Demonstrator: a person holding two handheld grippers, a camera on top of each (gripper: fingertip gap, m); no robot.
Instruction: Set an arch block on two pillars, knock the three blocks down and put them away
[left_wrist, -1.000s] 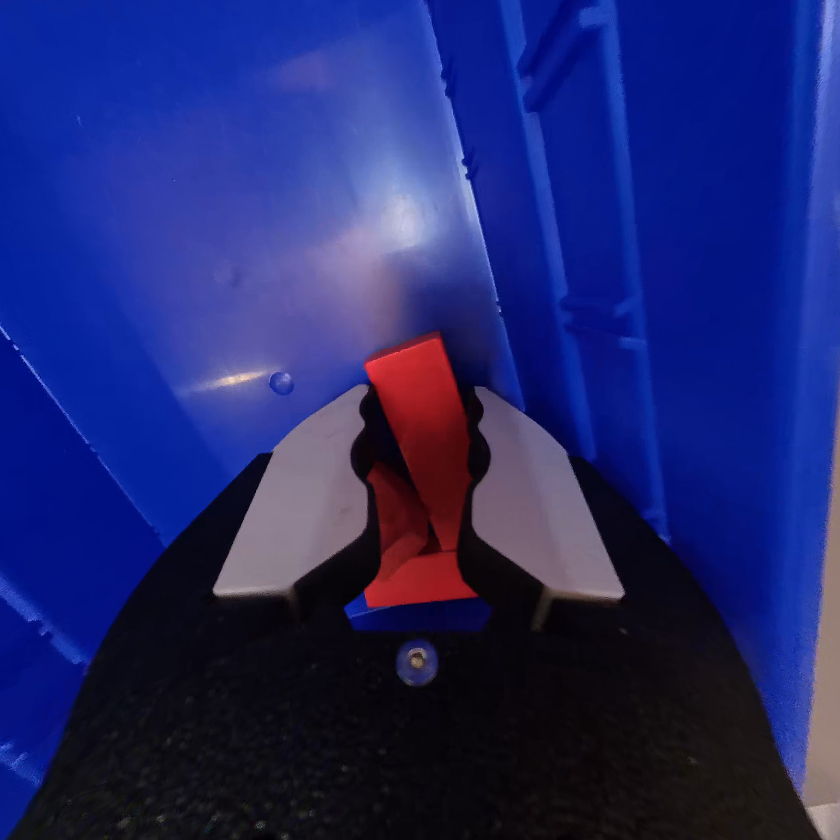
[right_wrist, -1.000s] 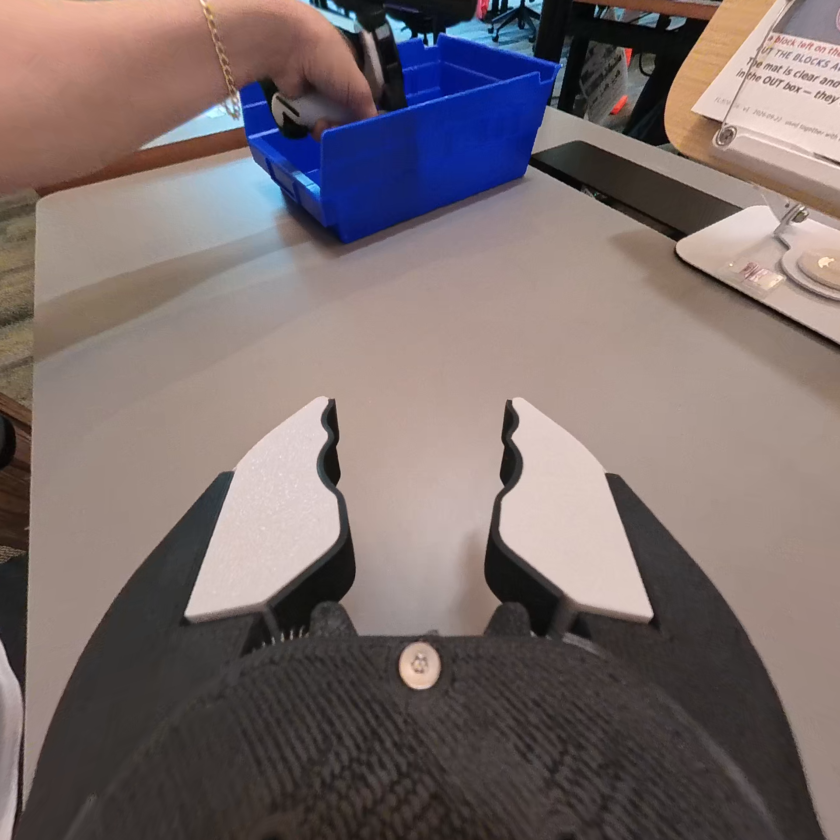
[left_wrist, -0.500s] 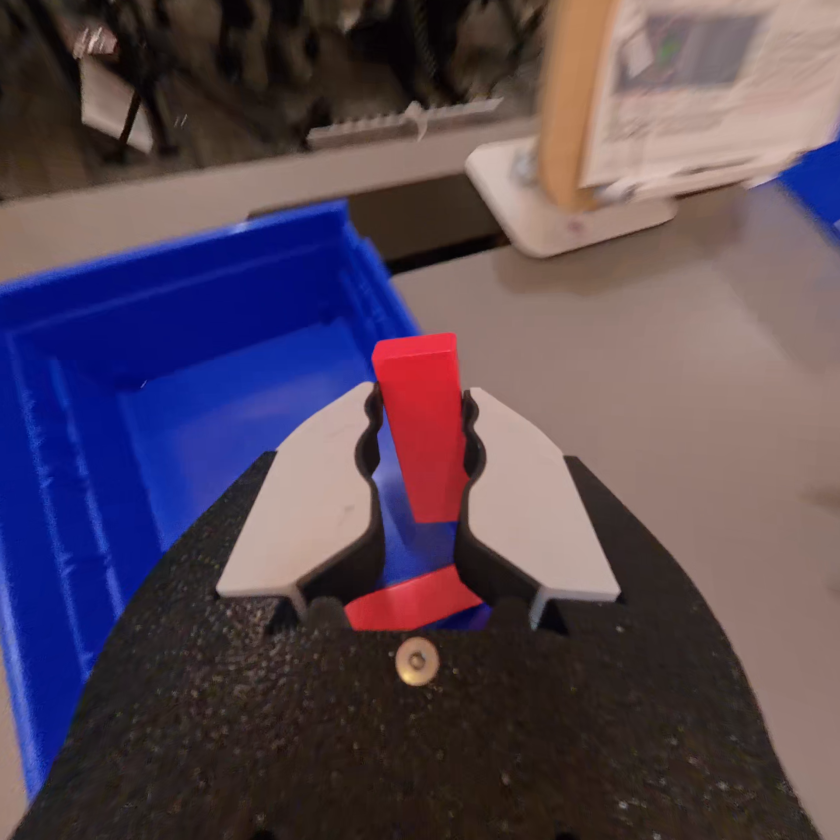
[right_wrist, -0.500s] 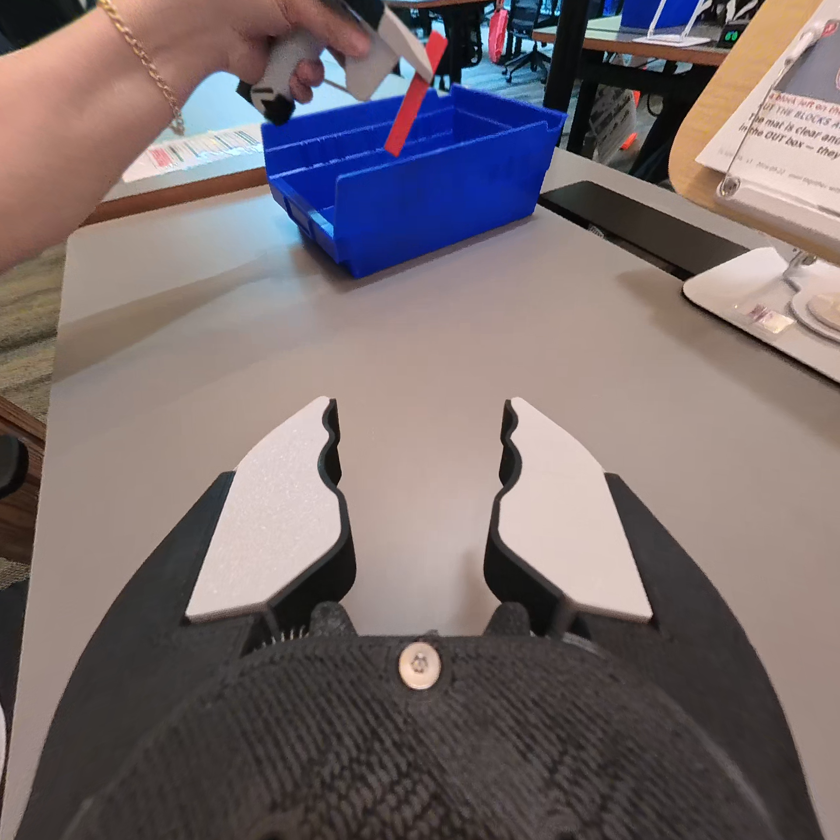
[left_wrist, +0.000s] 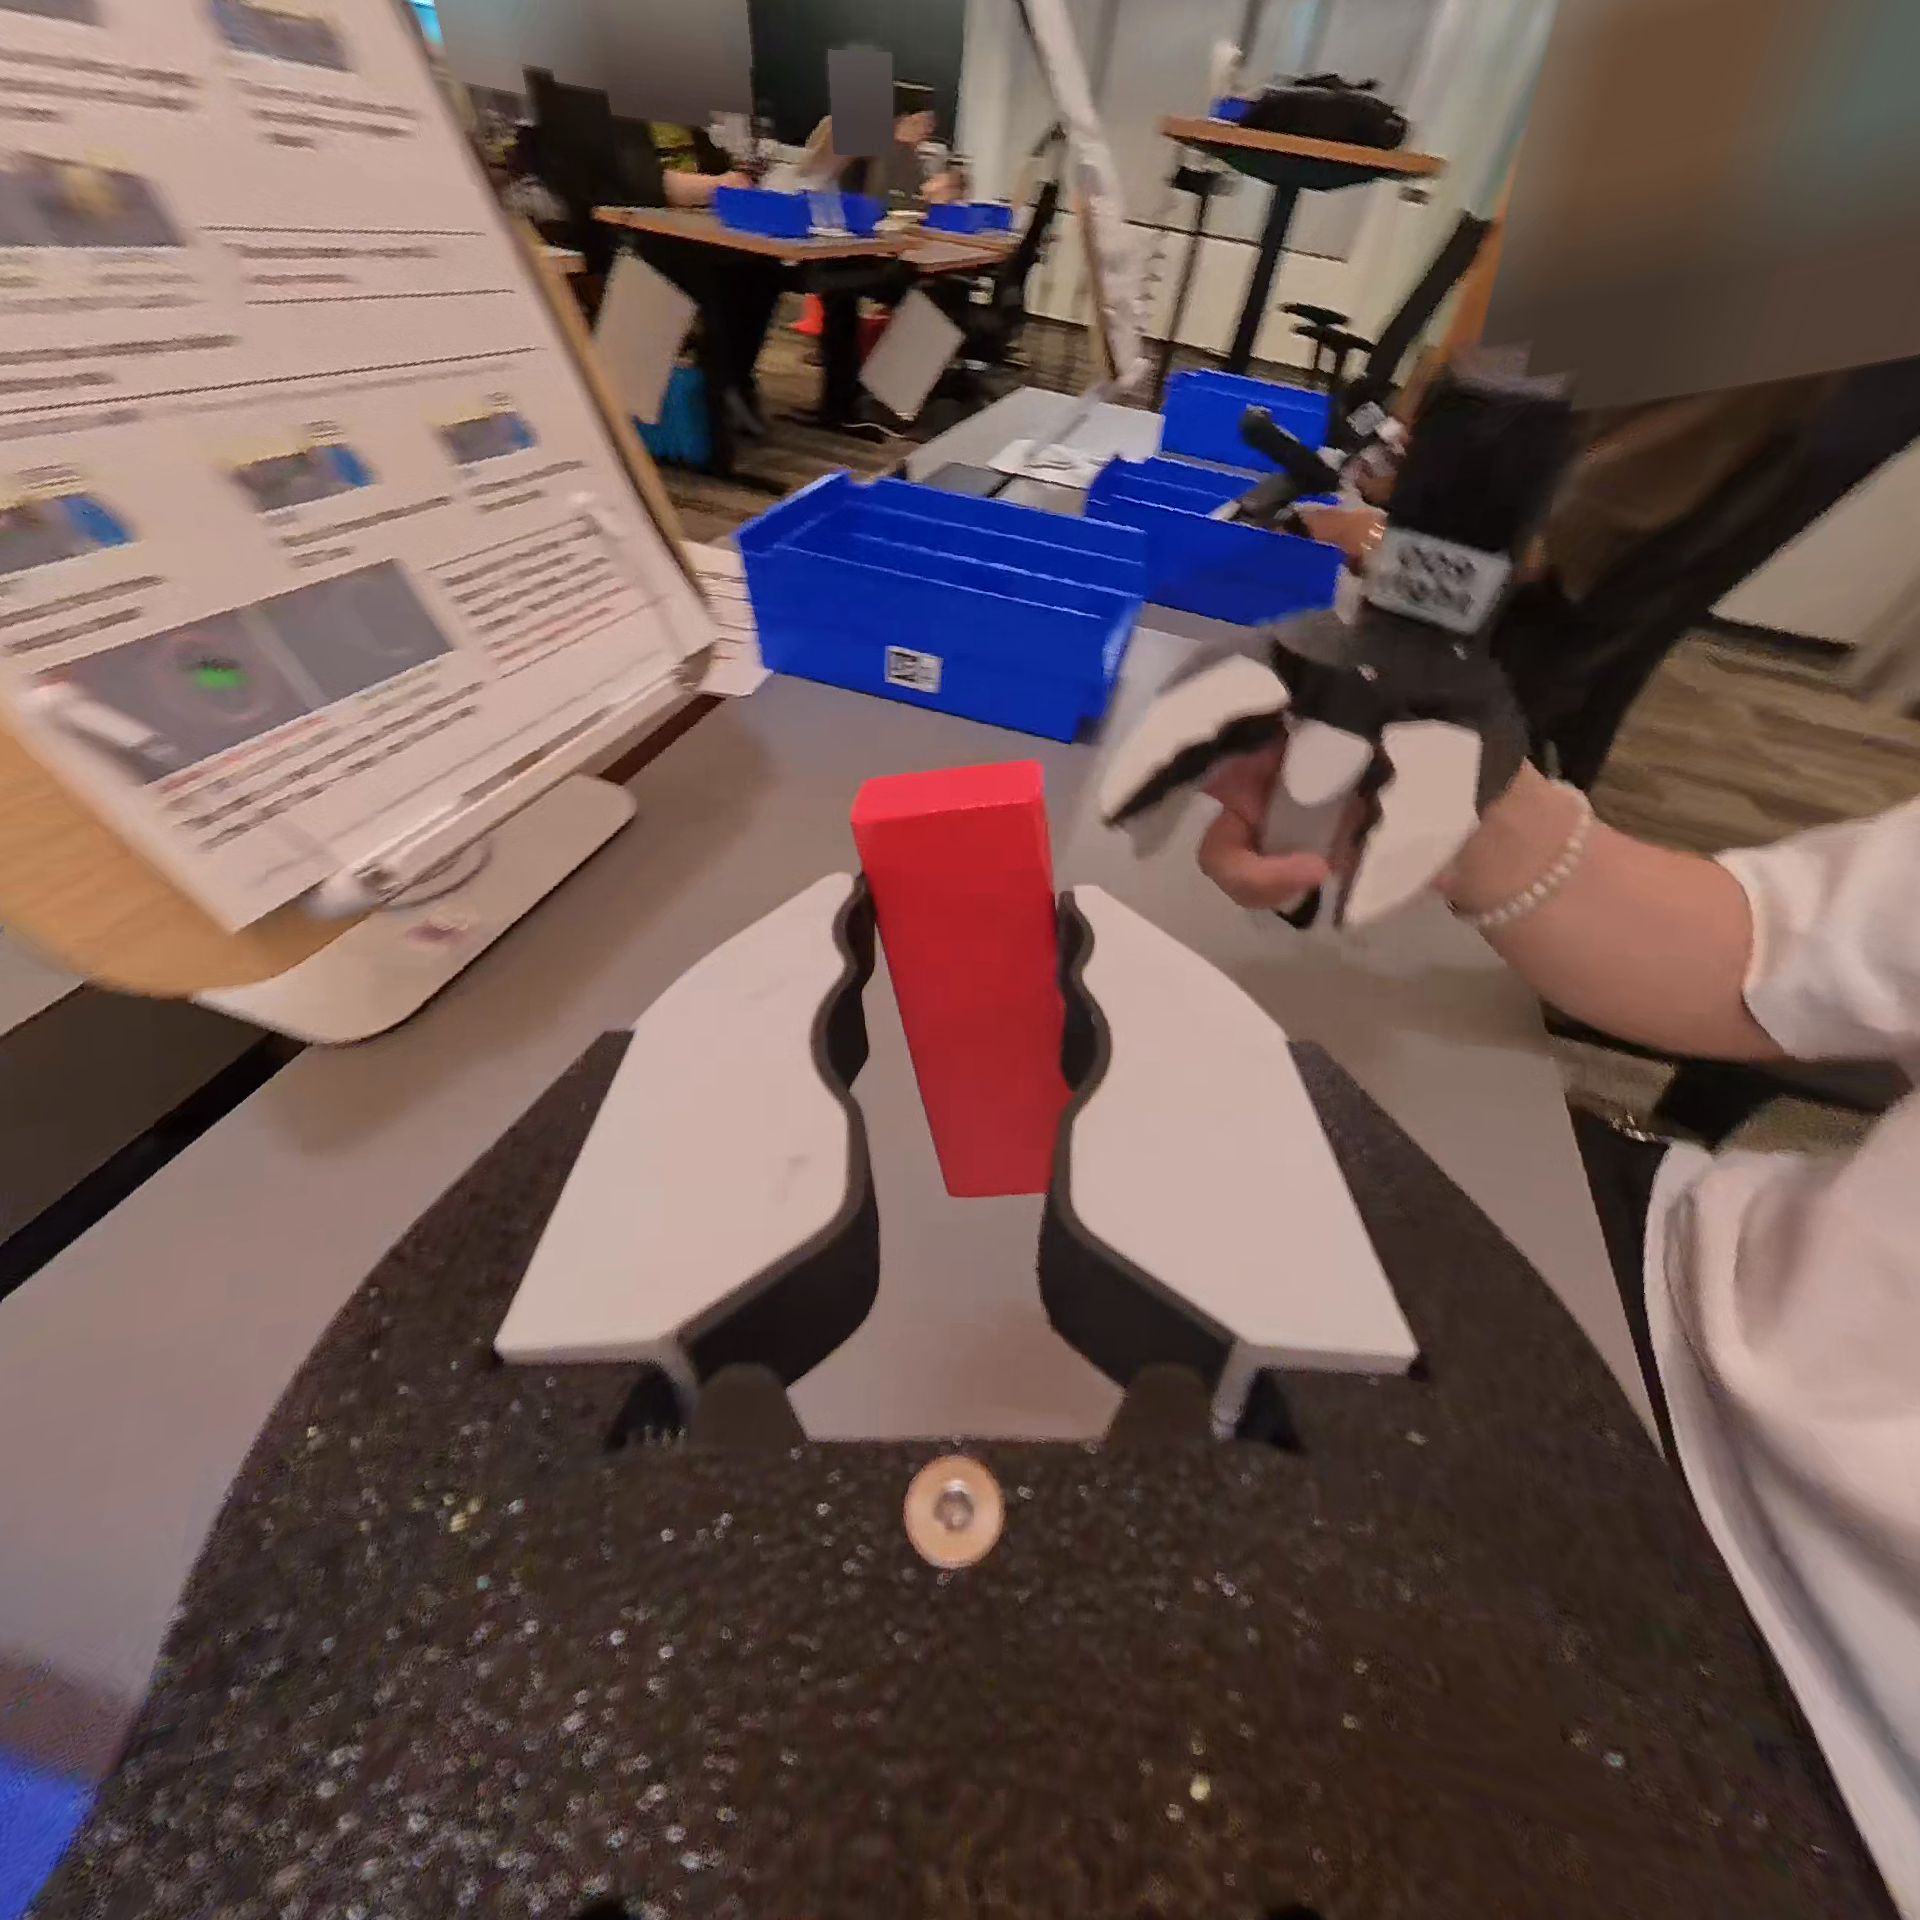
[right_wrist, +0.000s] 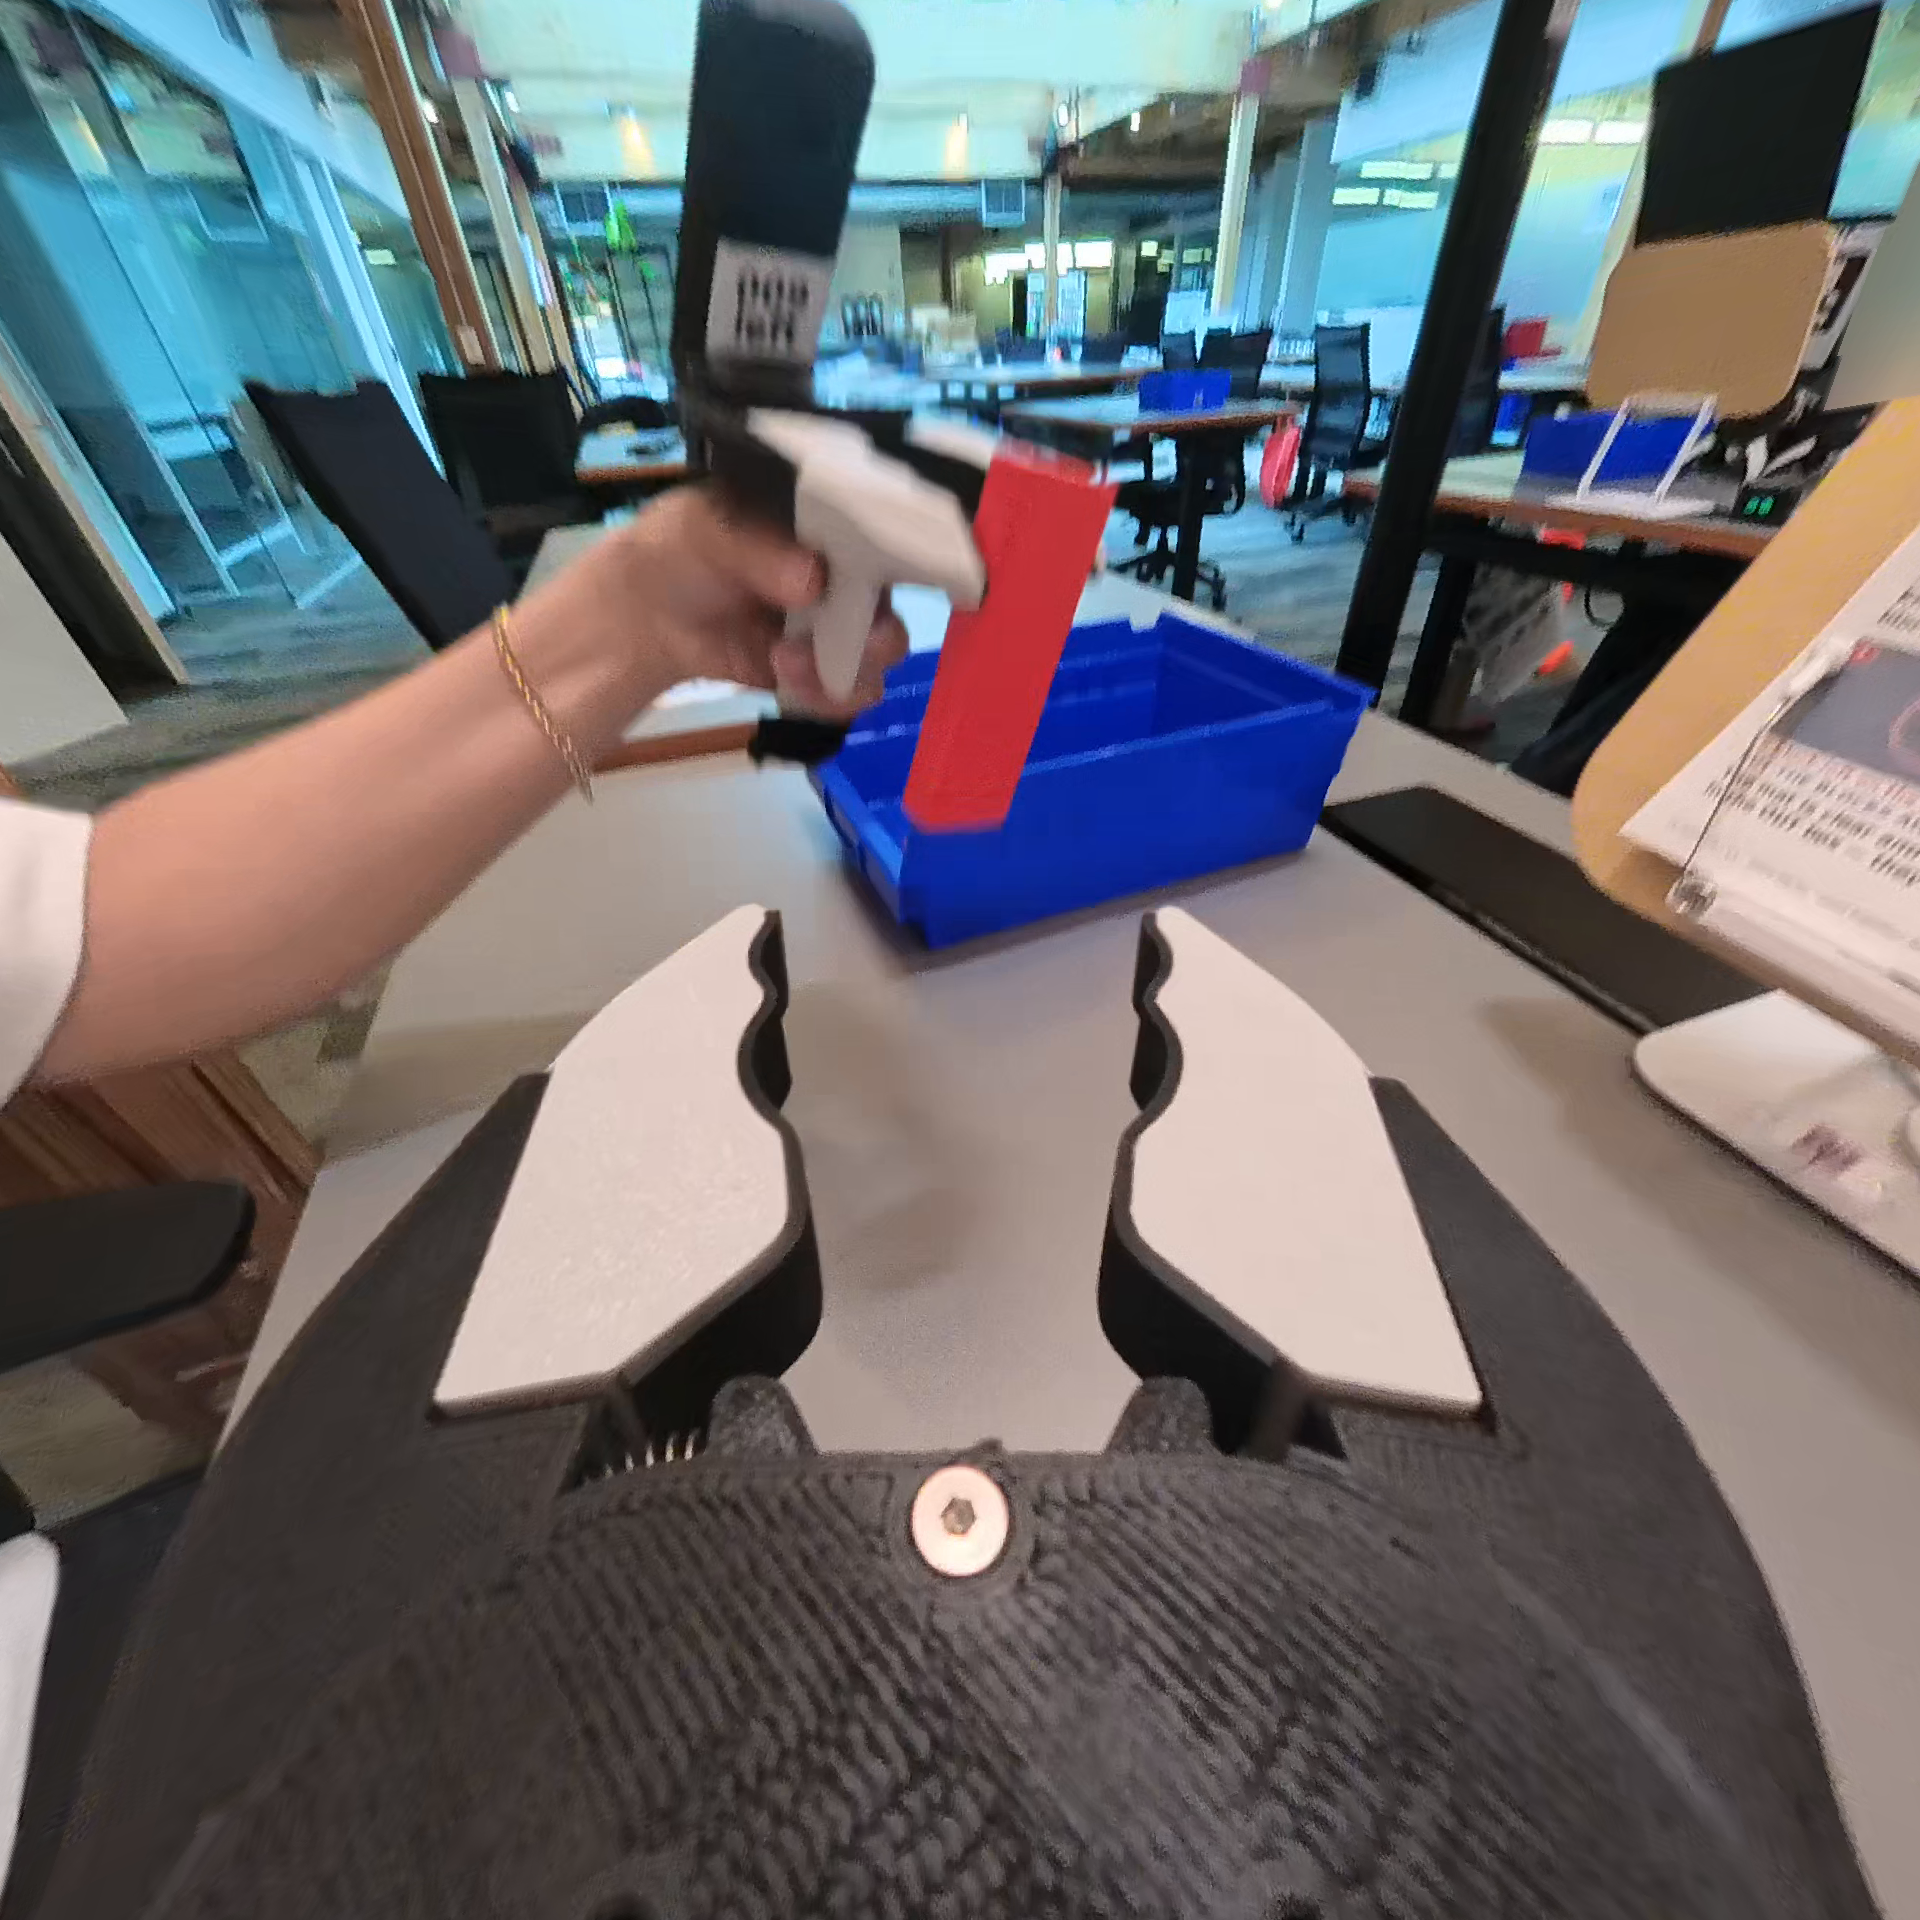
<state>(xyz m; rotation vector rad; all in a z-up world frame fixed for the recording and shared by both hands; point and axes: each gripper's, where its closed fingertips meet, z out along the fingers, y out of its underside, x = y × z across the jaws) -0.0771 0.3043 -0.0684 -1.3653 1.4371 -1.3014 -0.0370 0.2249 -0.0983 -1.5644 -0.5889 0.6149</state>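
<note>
My left gripper (left_wrist: 961, 914) is shut on a long red block (left_wrist: 966, 977) and holds it in the air above the grey table (left_wrist: 727, 831). In the right wrist view the left gripper (right_wrist: 935, 499) and the red block (right_wrist: 997, 644) hang in front of a blue bin (right_wrist: 1143, 831). My right gripper (right_wrist: 956, 966) is open and empty, low over the table (right_wrist: 935, 1143). It also shows in the left wrist view (left_wrist: 1278, 790), to the right of the block.
A board with printed sheets on a white stand (left_wrist: 312, 468) rises at the left; it shows at the right in the right wrist view (right_wrist: 1787, 779). A second blue bin (left_wrist: 935, 613) sits at the table's far end. Other desks, chairs and people lie beyond. One gripper's finger ends stand about 10 cm off the other's.
My left gripper lifted the red block out of the blue bin and swung it up and toward the table's middle. The right gripper stayed open and rose a little.
</note>
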